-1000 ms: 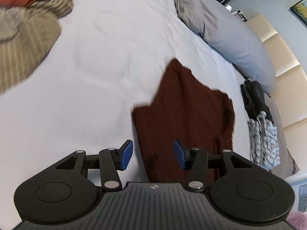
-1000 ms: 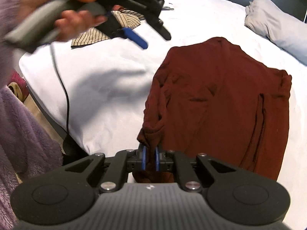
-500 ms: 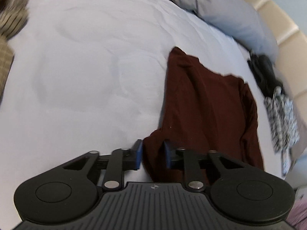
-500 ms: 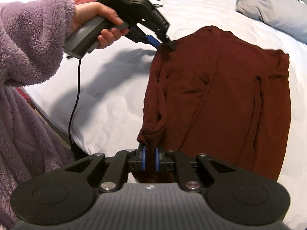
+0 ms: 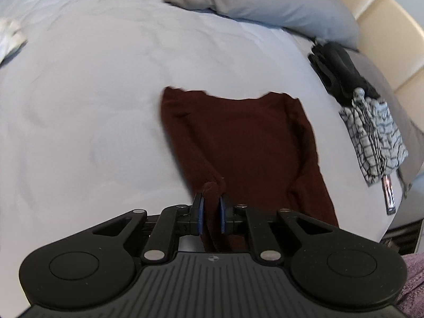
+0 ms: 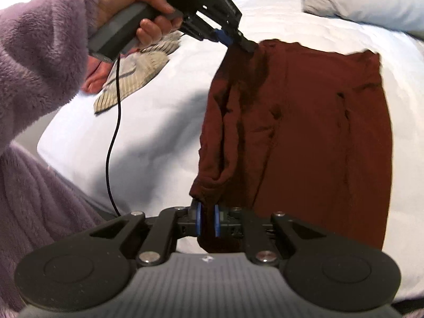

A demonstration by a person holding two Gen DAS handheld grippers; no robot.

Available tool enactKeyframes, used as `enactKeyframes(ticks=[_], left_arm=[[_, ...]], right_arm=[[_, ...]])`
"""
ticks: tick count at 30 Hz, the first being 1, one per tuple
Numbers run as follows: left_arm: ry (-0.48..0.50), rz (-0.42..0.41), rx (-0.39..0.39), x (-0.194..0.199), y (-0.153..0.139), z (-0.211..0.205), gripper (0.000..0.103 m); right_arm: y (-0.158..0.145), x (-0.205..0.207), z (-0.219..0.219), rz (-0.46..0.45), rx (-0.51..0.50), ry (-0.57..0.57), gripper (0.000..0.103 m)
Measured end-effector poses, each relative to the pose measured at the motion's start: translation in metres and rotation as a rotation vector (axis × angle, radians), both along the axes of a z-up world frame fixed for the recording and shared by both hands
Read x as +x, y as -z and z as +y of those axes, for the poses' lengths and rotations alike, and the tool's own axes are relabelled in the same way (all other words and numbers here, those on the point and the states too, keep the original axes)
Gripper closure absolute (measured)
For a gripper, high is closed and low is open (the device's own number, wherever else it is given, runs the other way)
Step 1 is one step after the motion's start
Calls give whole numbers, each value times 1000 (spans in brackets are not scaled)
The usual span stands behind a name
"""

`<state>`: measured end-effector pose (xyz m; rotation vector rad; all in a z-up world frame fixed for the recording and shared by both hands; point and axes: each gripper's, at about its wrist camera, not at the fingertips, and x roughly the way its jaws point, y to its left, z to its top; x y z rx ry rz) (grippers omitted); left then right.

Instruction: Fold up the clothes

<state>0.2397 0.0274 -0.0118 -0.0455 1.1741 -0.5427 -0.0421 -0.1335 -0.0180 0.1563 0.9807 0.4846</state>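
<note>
A dark maroon garment lies on the white bed sheet, roughly flat with its long left edge raised. My left gripper has a bunched fold of that edge between its blue pads, and its jaws are still closing on it. In the right wrist view the left gripper holds the garment's far corner up off the sheet. My right gripper is shut on the near corner of the same edge, and the cloth hangs slack between the two grips.
Grey pillows lie at the head of the bed against a beige headboard. A black garment and a black-and-white patterned cloth lie at the right edge. Striped clothes sit at the left, behind a purple fleece sleeve.
My left gripper went from open above the sheet to the garment's edge, closed on it and lifted it. The right gripper kept its grip on the near corner and shifted slightly.
</note>
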Motion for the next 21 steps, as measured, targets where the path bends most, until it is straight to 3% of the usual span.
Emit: enactKeyframes(ticks=[8, 15, 19, 21], left_arm=[[125, -27, 137, -1, 7, -76, 94], [230, -13, 198, -11, 30, -129, 93], [224, 7, 218, -11, 47, -143, 92], [207, 8, 219, -11, 52, -144, 86]], right_arm=[[23, -5, -32, 128, 121, 178, 92], [37, -7, -36, 195, 132, 187, 92], [44, -4, -39, 226, 125, 201, 92], [46, -3, -40, 237, 124, 206, 92]])
